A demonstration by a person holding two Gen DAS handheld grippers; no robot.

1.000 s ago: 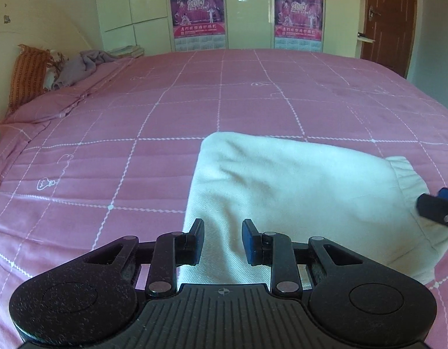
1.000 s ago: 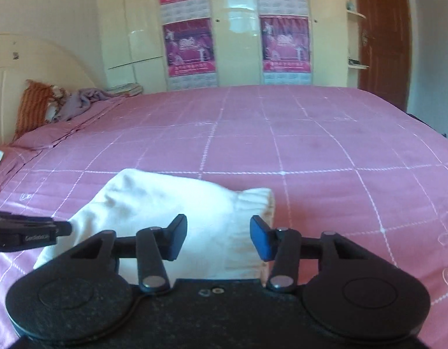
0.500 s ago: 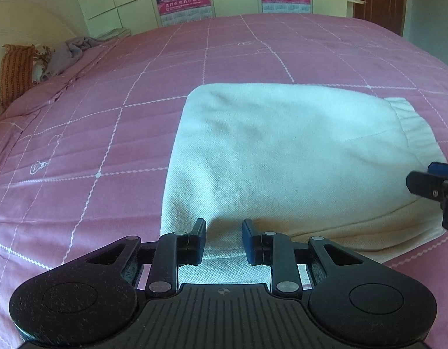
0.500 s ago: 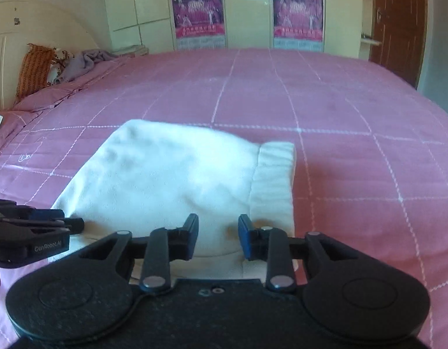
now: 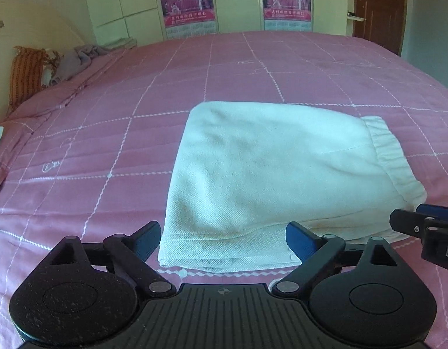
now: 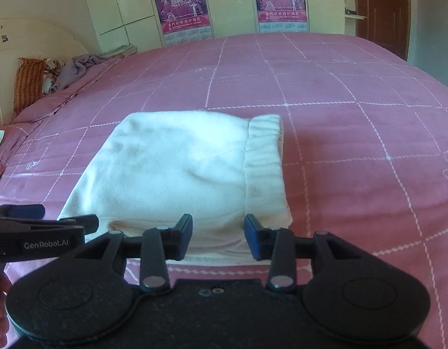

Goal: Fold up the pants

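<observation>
Lying flat just ahead of both grippers, the folded pants (image 5: 270, 171) are oriented crosswise, waistband (image 5: 395, 157) toward the right gripper (image 6: 218, 237). The left gripper (image 5: 223, 240) has just been opened wide, nothing clamped; the right gripper is held partly open, nothing gripped.

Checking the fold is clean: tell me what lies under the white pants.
The pants lie on the pink bedspread. Their own lower layers peek out at the near edge; anything else beneath is covered.

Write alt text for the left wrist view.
A folded cream cotton pair of pants lies on a pink quilted bedspread with white grid lines, its elastic waistband to the right. The left gripper has just opened its black fingers wide at the near edge, gripping nothing.
</observation>
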